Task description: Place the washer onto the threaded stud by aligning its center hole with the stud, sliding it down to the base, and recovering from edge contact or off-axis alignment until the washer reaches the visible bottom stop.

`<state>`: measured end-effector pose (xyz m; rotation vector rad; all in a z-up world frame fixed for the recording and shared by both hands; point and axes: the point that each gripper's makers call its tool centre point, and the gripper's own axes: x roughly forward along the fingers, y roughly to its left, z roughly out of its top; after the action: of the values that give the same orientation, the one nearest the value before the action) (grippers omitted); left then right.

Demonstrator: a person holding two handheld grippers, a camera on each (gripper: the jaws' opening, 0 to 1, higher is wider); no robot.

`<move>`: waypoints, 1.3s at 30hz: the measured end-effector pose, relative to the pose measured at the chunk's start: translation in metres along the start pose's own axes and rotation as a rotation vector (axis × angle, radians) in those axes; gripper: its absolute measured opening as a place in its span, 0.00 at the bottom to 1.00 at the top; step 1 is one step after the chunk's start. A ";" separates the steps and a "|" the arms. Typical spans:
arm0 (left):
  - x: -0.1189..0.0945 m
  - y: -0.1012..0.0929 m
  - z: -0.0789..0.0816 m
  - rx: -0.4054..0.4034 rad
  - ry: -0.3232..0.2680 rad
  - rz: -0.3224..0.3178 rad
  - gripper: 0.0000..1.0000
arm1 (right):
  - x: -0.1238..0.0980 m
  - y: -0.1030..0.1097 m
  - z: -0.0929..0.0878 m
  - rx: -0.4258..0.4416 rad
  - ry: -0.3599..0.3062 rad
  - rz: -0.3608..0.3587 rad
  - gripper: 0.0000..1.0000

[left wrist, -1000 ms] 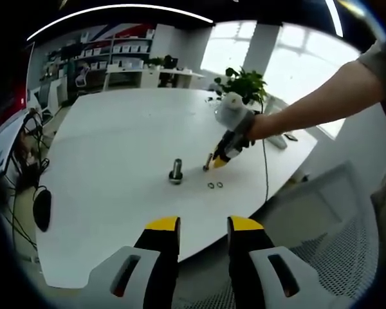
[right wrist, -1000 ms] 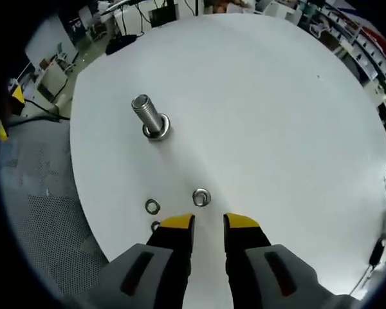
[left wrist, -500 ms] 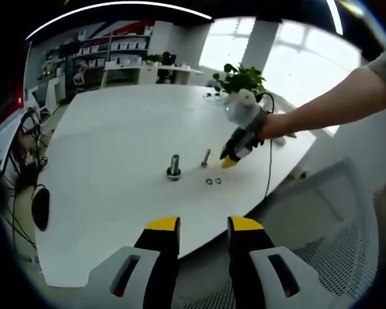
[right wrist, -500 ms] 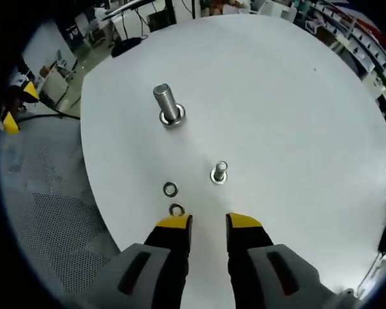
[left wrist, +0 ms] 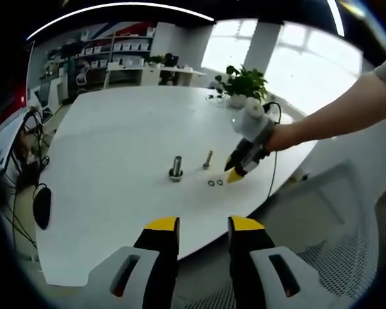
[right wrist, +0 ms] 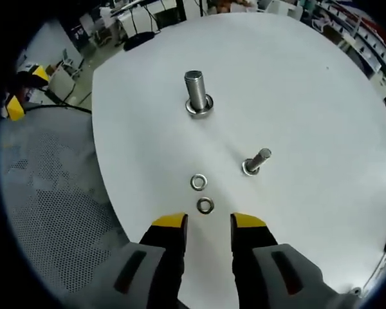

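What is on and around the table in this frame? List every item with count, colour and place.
Table: one, white, under everything.
Large stud: one, silver, upright, far from the right gripper.
Small stud: one, silver, standing right of the washers.
Washers: two, silver, flat near the table edge.
Potted plant: one, green, far table side.
Left gripper: yellow-tipped, open, off the table.
Right gripper: yellow-tipped, open, empty, just short of the washers.
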<state>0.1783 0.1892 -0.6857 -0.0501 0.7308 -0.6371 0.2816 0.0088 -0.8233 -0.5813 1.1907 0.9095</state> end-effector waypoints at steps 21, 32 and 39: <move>-0.001 -0.001 0.003 0.000 -0.020 -0.005 0.28 | 0.019 0.001 -0.001 -0.010 0.017 -0.032 0.27; 0.000 0.000 0.004 0.003 -0.023 -0.005 0.28 | 0.019 -0.001 -0.001 -0.107 0.048 -0.045 0.23; 0.000 -0.001 0.004 0.008 -0.020 -0.005 0.28 | 0.019 0.001 0.000 -0.133 0.066 -0.052 0.21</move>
<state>0.1803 0.1875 -0.6828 -0.0513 0.7090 -0.6429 0.2823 0.0150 -0.8414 -0.7517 1.1745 0.9358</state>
